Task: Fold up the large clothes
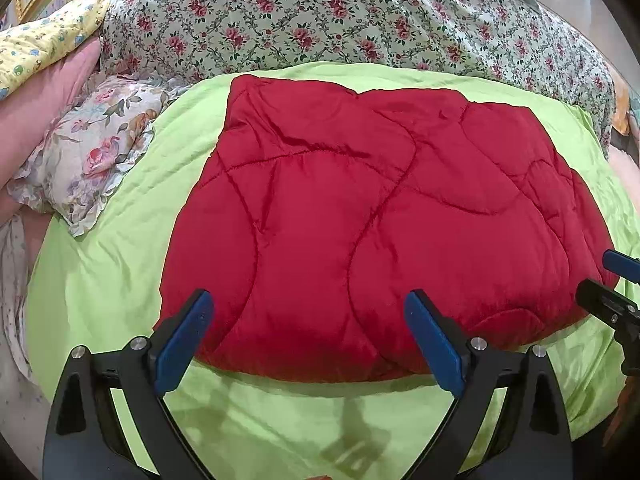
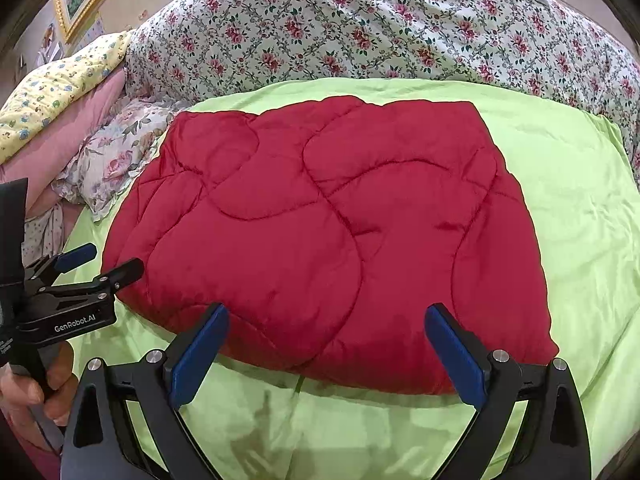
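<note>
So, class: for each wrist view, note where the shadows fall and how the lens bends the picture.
Left wrist view: the left gripper casts a soft shadow on the green sheet below it; the fisheye bows the red quilt and darkens the corners. Right wrist view: a fainter shadow lies under the right gripper, and the floral bedding curves like a dome.
</note>
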`<state>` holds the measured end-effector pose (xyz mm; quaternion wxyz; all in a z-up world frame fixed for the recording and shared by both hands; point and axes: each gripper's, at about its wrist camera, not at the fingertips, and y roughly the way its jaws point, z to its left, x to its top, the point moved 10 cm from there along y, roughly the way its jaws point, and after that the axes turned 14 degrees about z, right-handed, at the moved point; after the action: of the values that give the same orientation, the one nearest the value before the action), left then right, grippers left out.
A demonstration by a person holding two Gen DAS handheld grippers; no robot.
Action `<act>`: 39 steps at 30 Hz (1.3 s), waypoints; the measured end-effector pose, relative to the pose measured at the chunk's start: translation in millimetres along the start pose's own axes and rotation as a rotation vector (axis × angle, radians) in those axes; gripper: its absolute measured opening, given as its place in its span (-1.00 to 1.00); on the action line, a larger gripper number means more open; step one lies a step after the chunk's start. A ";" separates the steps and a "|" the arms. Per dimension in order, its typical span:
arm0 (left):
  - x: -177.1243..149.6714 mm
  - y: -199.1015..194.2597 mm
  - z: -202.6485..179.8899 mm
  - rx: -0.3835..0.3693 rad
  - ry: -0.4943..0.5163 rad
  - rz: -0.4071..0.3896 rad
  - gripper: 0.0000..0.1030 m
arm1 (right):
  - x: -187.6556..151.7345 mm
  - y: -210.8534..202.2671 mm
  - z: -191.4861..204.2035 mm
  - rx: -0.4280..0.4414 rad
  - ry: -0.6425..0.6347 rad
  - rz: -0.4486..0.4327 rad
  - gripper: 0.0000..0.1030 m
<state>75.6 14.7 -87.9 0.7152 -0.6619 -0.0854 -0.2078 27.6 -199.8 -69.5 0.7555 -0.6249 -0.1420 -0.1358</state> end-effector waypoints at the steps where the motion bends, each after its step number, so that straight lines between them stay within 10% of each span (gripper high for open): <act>1: 0.9 0.4 0.9 0.001 -0.001 0.000 0.88 | 1.1 0.1 0.5 0.000 -0.002 0.000 0.93; 39: 12.8 -3.8 7.7 0.036 -0.016 -0.026 0.88 | 16.2 -6.6 4.6 -0.004 -0.021 -0.022 0.93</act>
<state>86.8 19.8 -78.5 0.7236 -0.6493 -0.1031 -0.2102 39.8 -196.9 -56.5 0.7512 -0.6263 -0.1564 -0.1378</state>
